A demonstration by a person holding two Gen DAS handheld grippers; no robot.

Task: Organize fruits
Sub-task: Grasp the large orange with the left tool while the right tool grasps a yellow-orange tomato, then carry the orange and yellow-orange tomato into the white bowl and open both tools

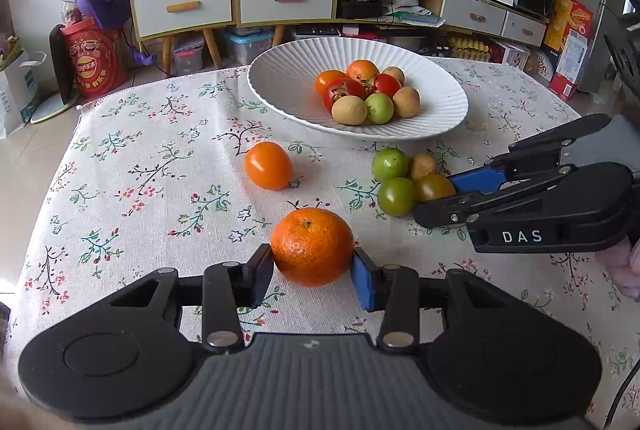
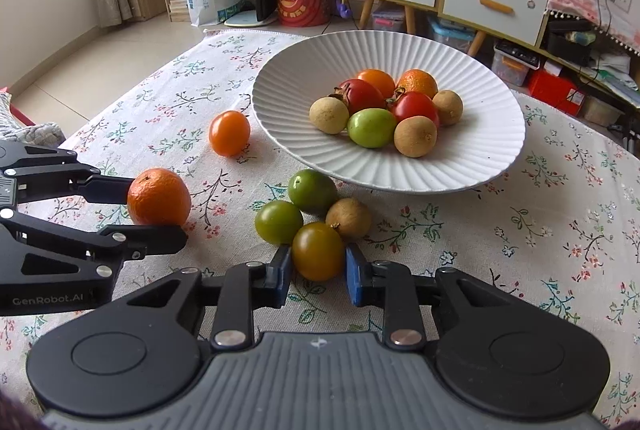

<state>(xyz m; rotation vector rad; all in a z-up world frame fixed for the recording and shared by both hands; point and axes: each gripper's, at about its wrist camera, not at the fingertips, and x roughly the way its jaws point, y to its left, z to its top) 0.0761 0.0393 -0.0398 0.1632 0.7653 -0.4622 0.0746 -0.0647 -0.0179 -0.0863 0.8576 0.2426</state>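
mandarin (image 1: pixel 312 246) on floral cloth, yellow-brown tomato (image 2: pixel 318 250) beside two green fruits (image 2: pixel 296 205) and a longan (image 2: pixel 349 218), orange tomato (image 1: pixel 267 165) apart, seven-odd fruits heaped in white ribbed bowl (image 1: pixel 280 77)

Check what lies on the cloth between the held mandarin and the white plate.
One loose orange tomato between mandarin and plate; otherwise bare cloth, clearest in left wrist view.

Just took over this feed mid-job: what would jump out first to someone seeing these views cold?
Both grippers are closed on fruit at the near edge of the floral tablecloth: the left gripper clamps a mandarin, the right gripper an amber-brown tomato pulled from a small cluster. Behind them sits a white ribbed plate already holding eight mixed fruits, and a lone orange tomato lies loose on the cloth to its left.
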